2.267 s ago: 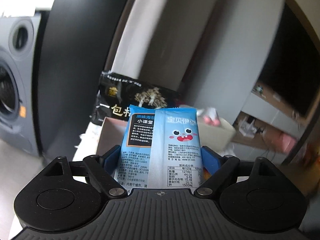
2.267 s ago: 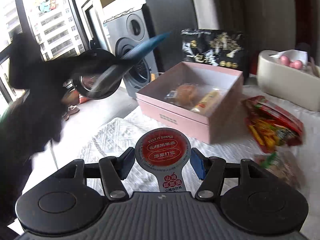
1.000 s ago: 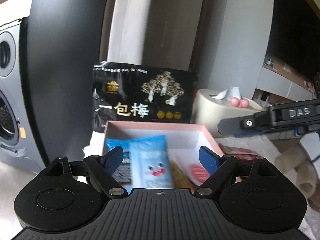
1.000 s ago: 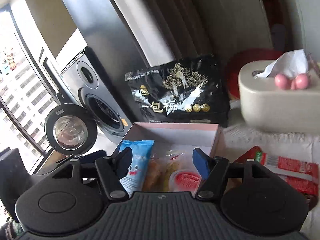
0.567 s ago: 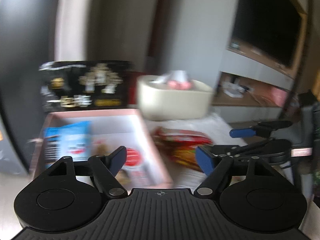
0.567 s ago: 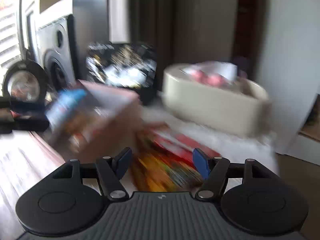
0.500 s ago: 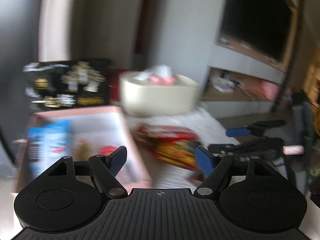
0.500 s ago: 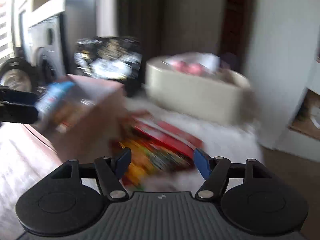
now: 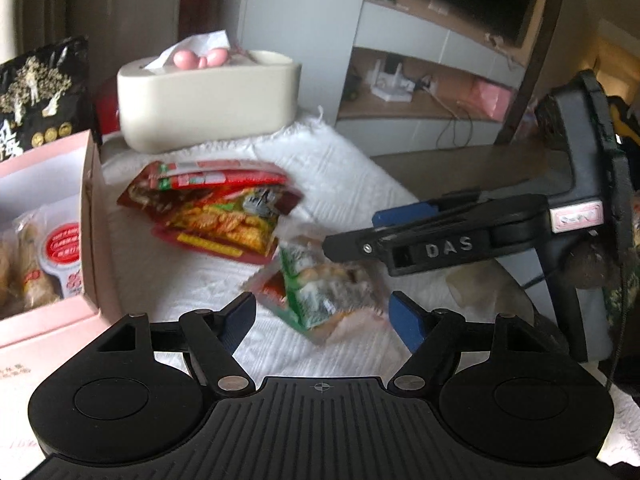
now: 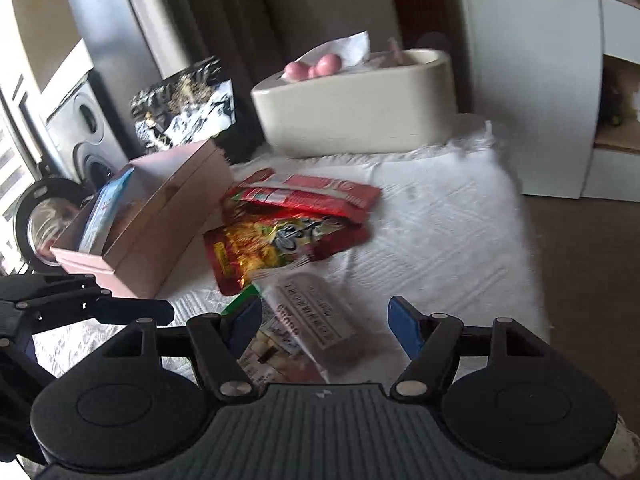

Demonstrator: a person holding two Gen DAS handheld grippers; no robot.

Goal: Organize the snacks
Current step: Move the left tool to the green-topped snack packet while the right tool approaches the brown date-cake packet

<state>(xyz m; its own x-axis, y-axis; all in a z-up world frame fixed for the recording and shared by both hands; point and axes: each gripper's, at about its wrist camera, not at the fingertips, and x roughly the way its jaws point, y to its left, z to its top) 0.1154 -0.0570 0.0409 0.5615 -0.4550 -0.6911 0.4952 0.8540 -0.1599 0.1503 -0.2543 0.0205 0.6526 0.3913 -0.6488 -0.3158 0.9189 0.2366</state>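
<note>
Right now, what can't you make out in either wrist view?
- Green snack packet: print blurred in the left view; the right gripper's body covers its near end in the right view.
- Pink box: contents cut off by the left view's edge, hidden behind its wall in the right view.
- Black bag: label blurred.

We note: box (image 9: 90, 216) pink, white inside; top pouch (image 9: 216, 208) red with yellow-orange print; near packet (image 9: 320, 292) green, white, red; tissue holder (image 9: 208, 104) cream; cloth (image 10: 440, 232) white, textured; bag (image 9: 40, 92) black with gold.
</note>
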